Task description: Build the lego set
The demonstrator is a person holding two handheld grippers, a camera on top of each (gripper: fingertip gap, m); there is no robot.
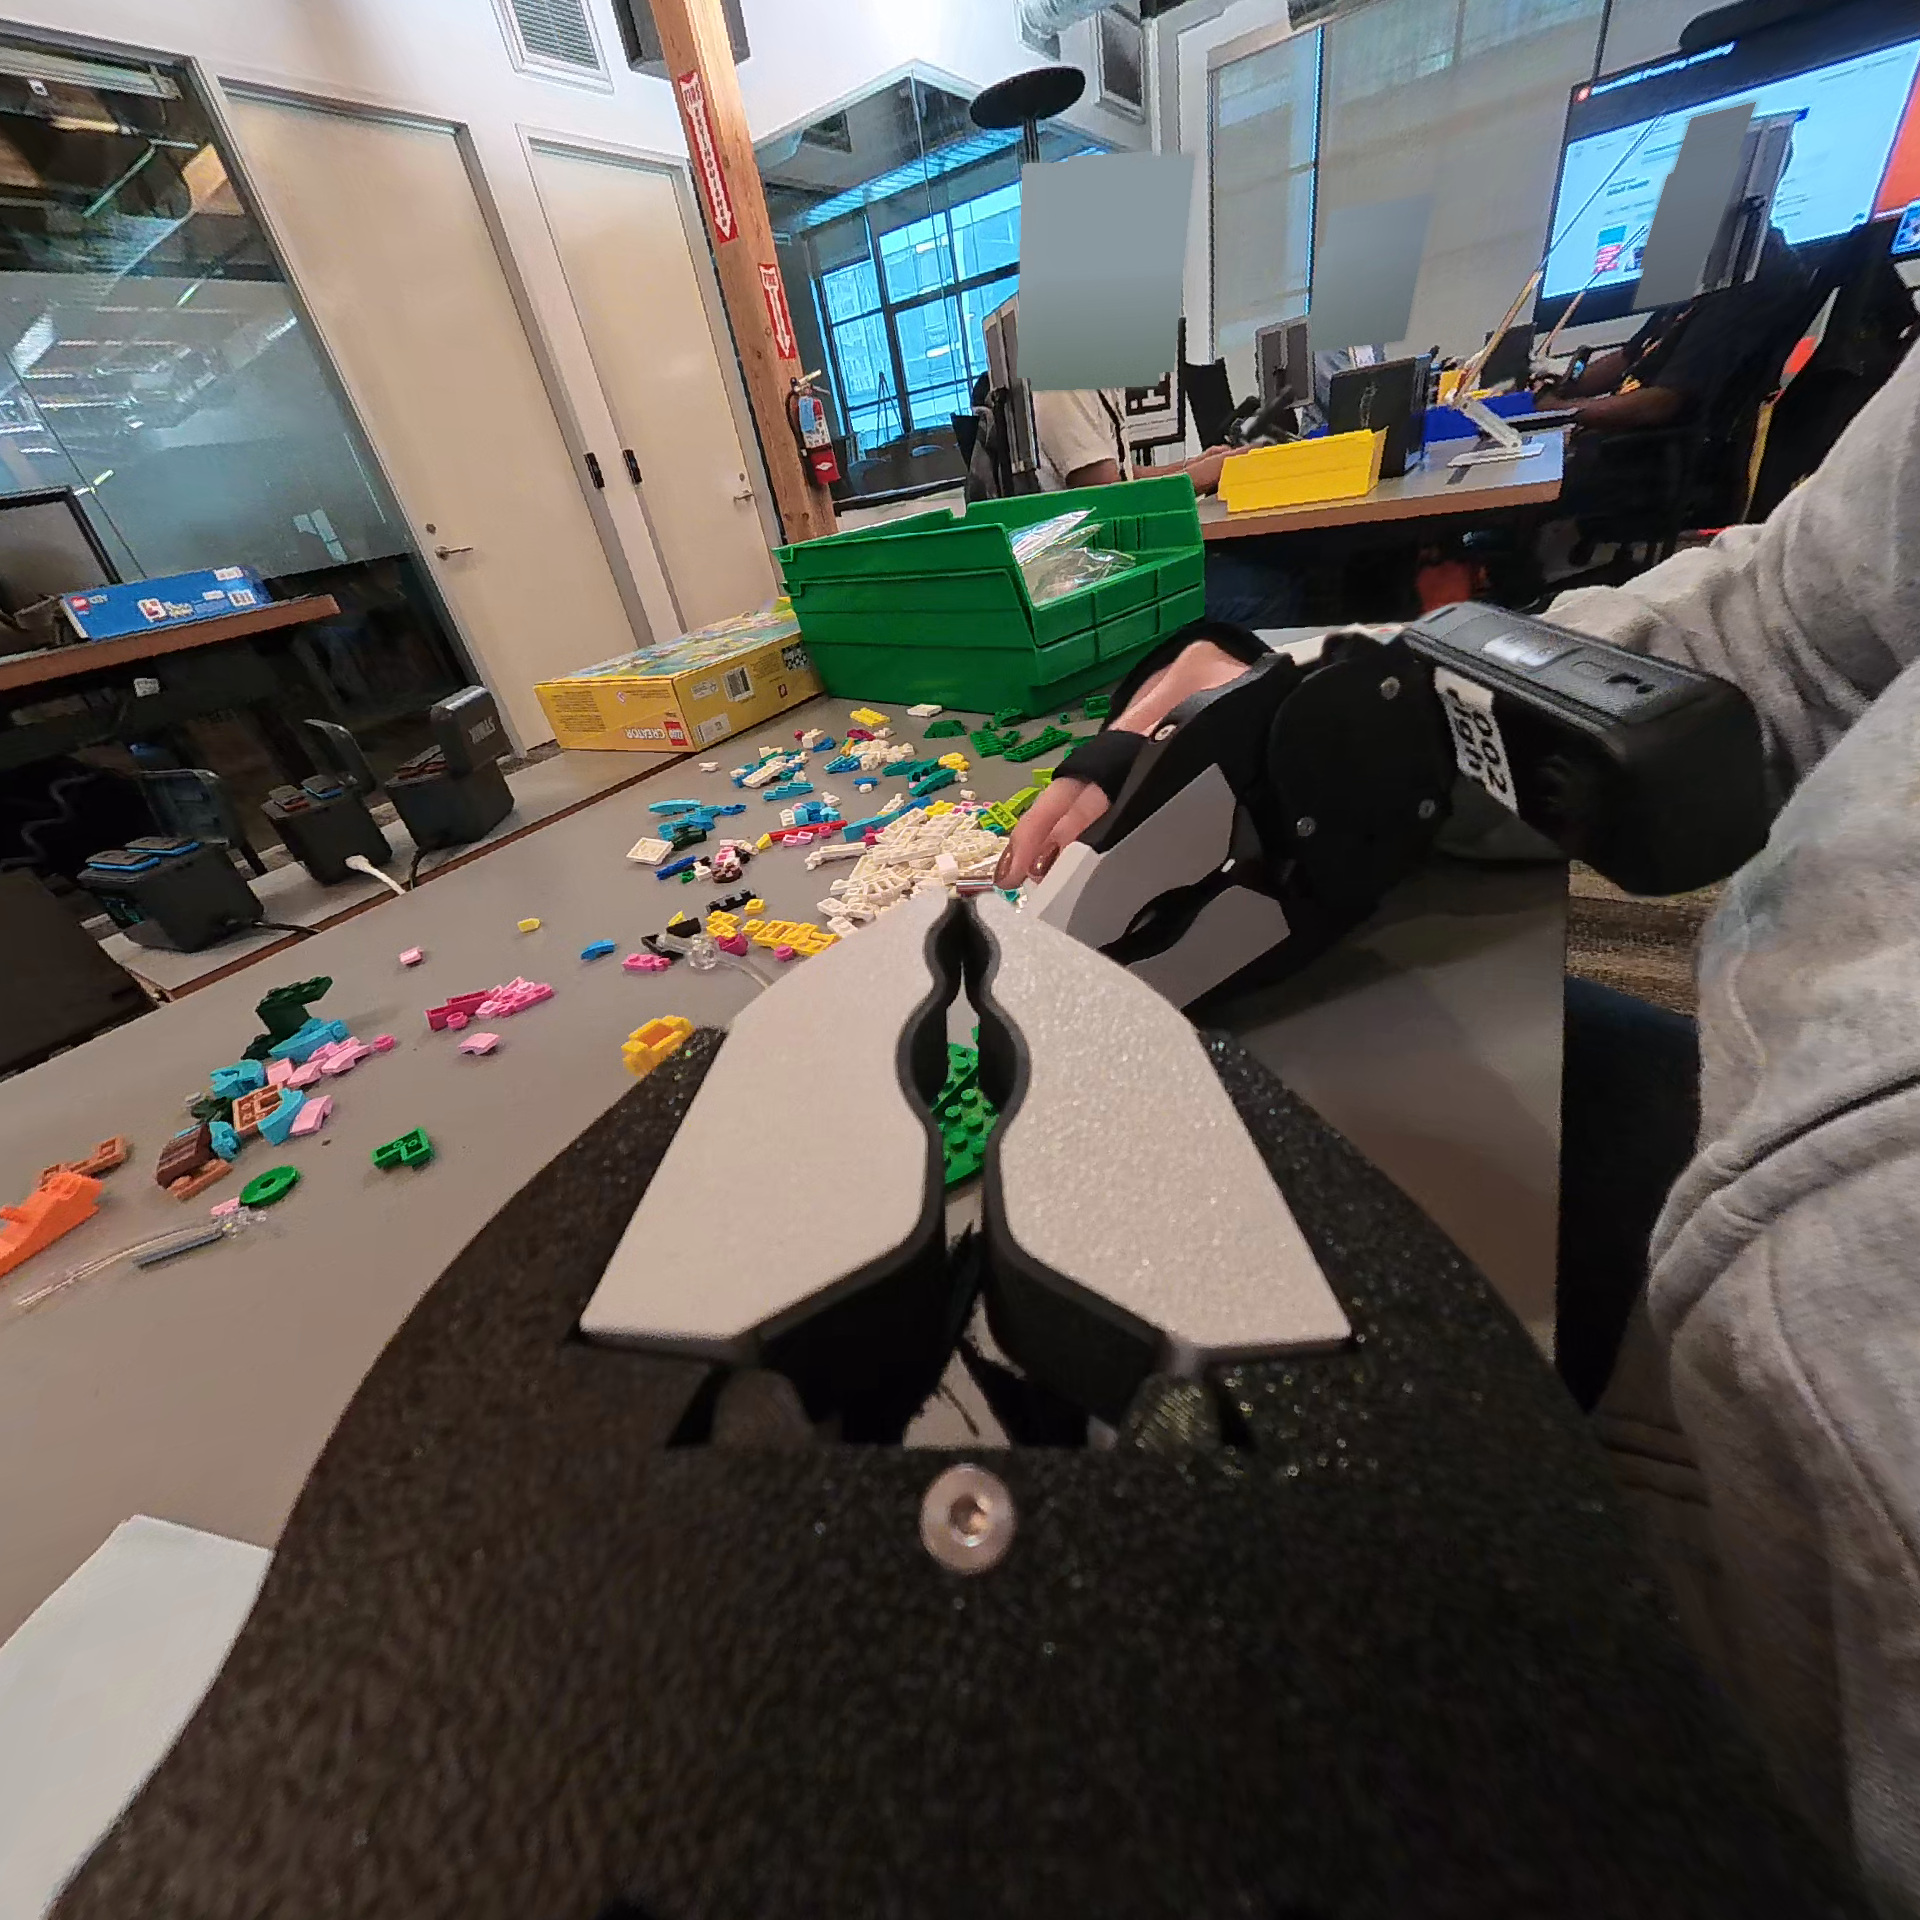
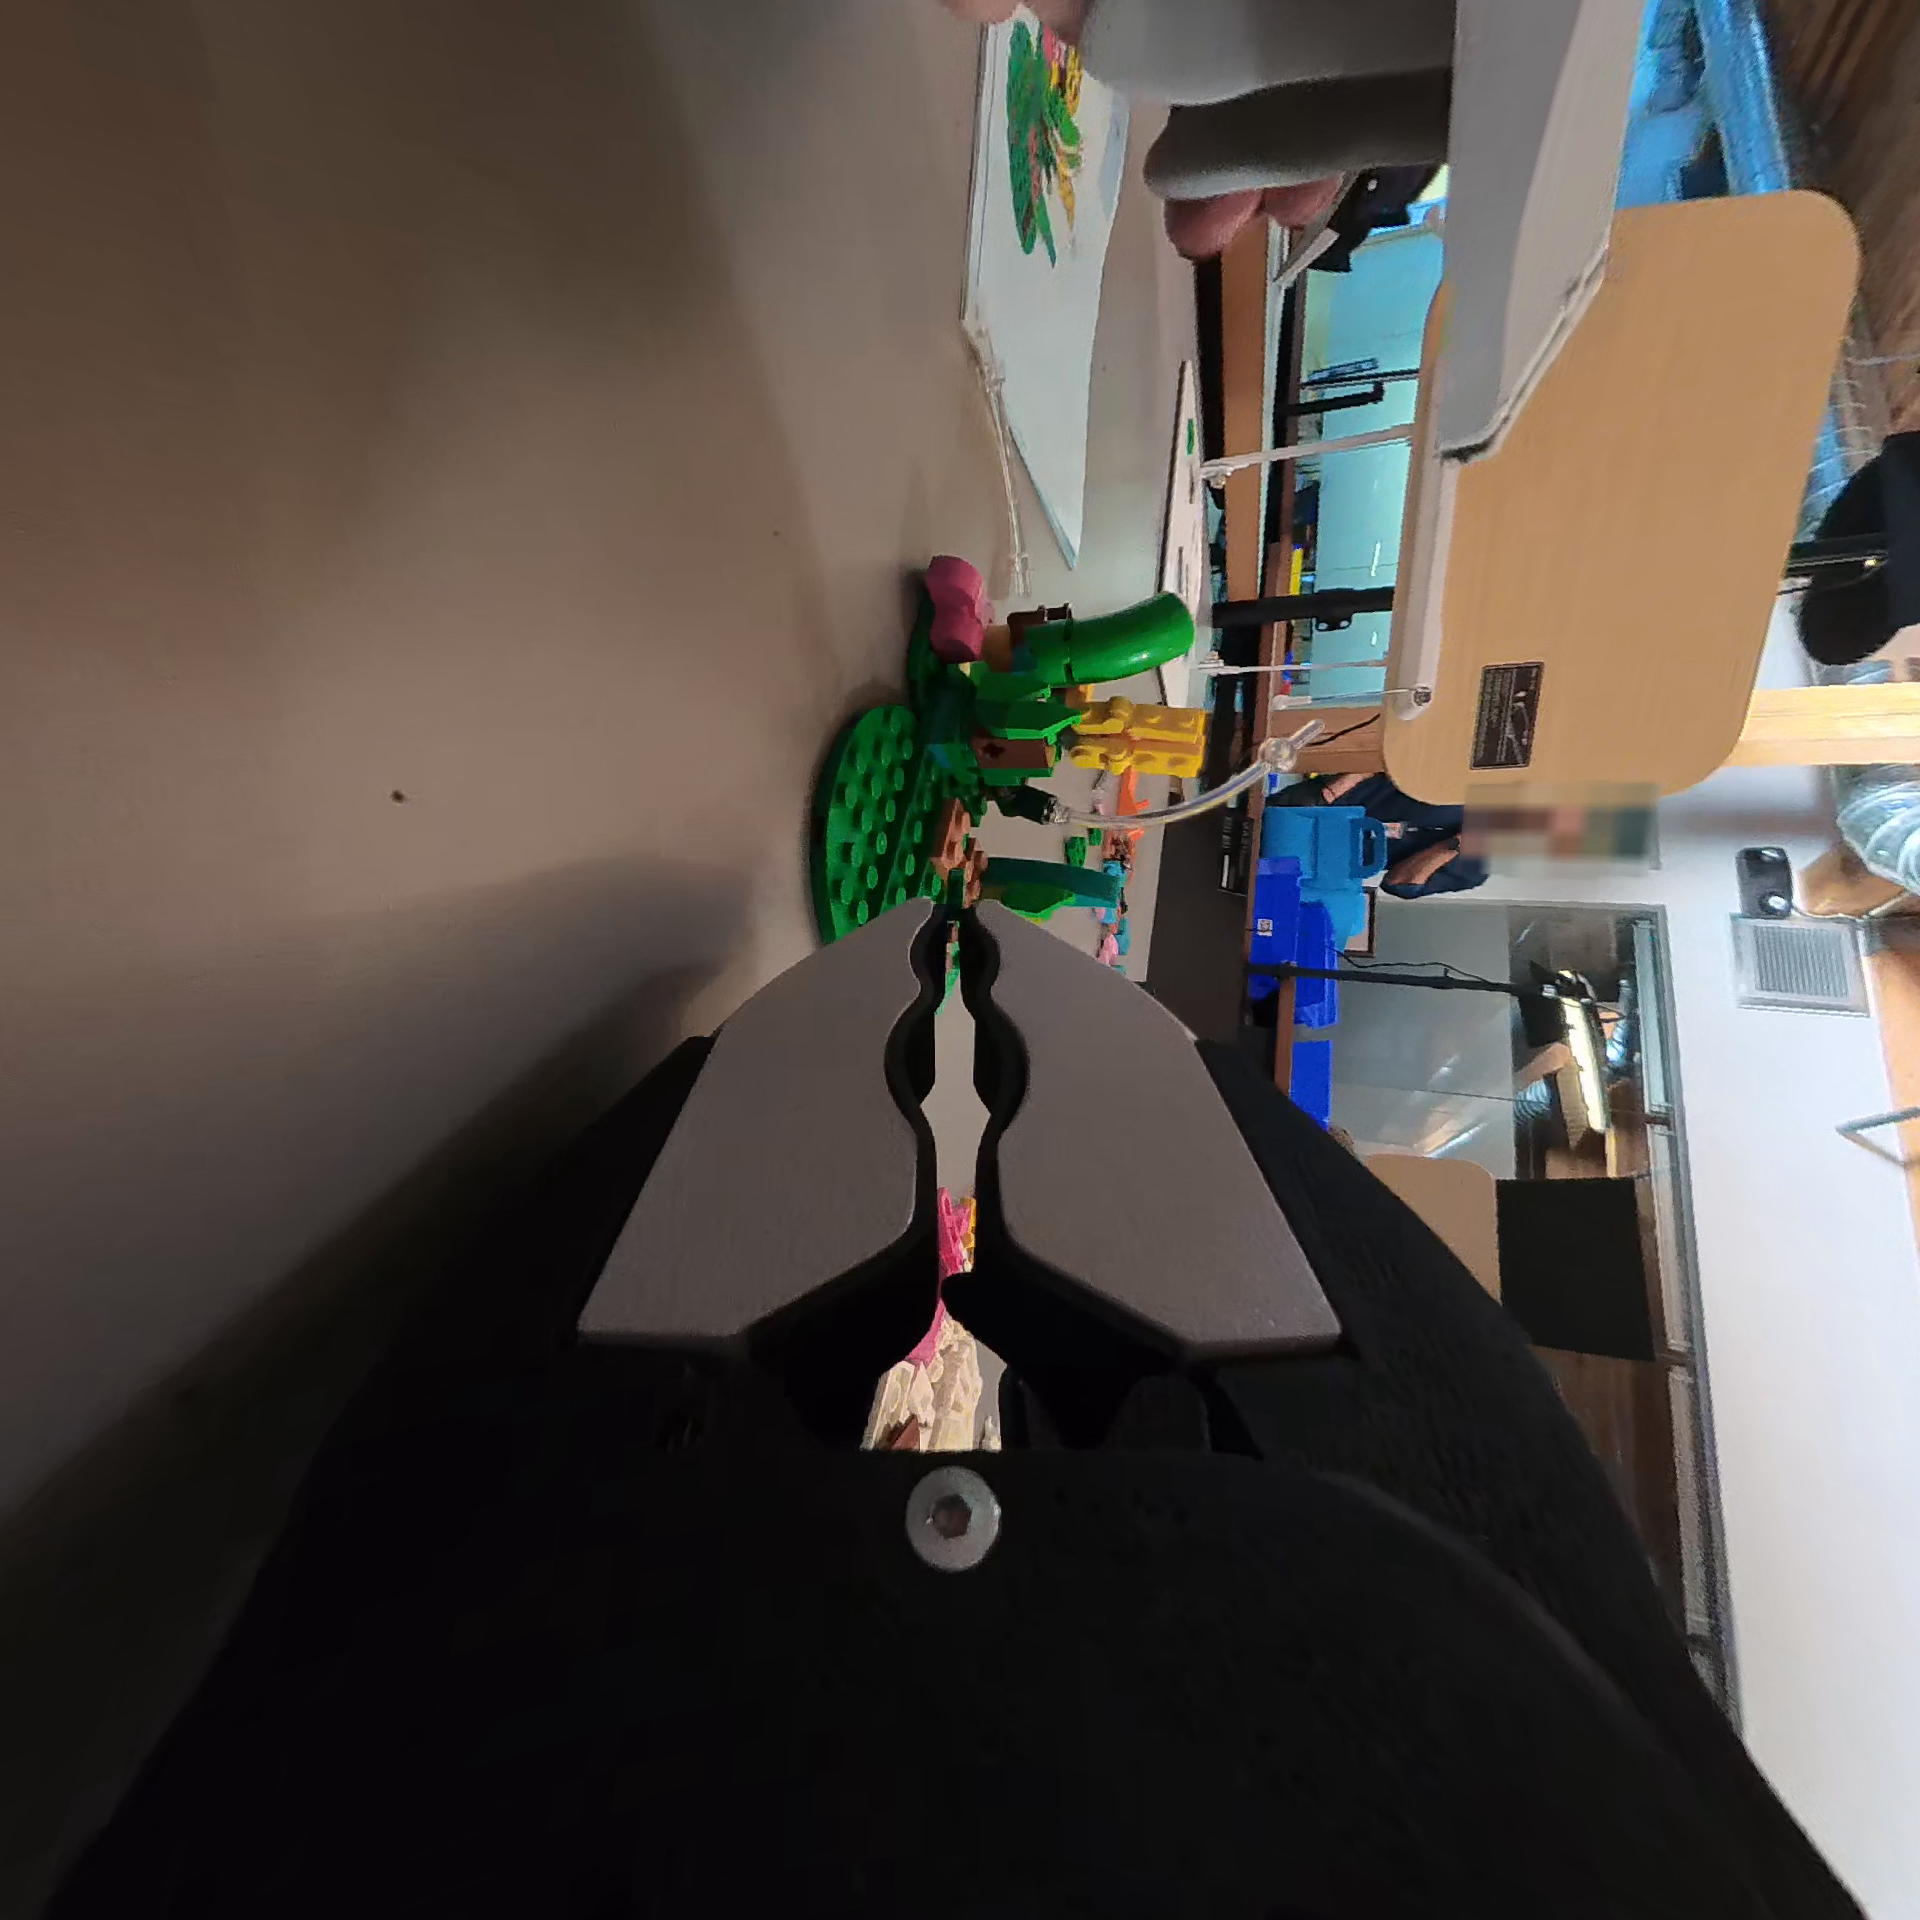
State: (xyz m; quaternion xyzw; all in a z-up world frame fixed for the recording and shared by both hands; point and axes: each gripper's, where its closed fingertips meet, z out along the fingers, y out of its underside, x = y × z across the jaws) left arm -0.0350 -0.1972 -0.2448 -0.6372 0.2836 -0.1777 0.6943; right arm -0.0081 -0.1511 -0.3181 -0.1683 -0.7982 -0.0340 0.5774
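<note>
Loose bricks (image 1: 894, 831) are lying strewn across the grey table (image 1: 312, 1351), with a yellow box (image 1: 675, 691) and green bins (image 1: 987, 592) sitting toward its far edge. The left gripper (image 1: 964, 909), jaws closed with nothing between them, is hovering over a green plate (image 1: 961, 1117). The right gripper (image 2: 956, 920), turned on its side and likewise closed on nothing, is pointing at a green brick model (image 2: 935, 769) on the table.

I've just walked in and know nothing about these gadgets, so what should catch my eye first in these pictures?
Probably the bright scatter of loose toy bricks across the grey table, with stacked green bins and a yellow box behind. Up close, the left gripper has its grey fingers shut. The right wrist view, turned sideways, shows a part-built green brick model just beyond the right gripper.
</note>
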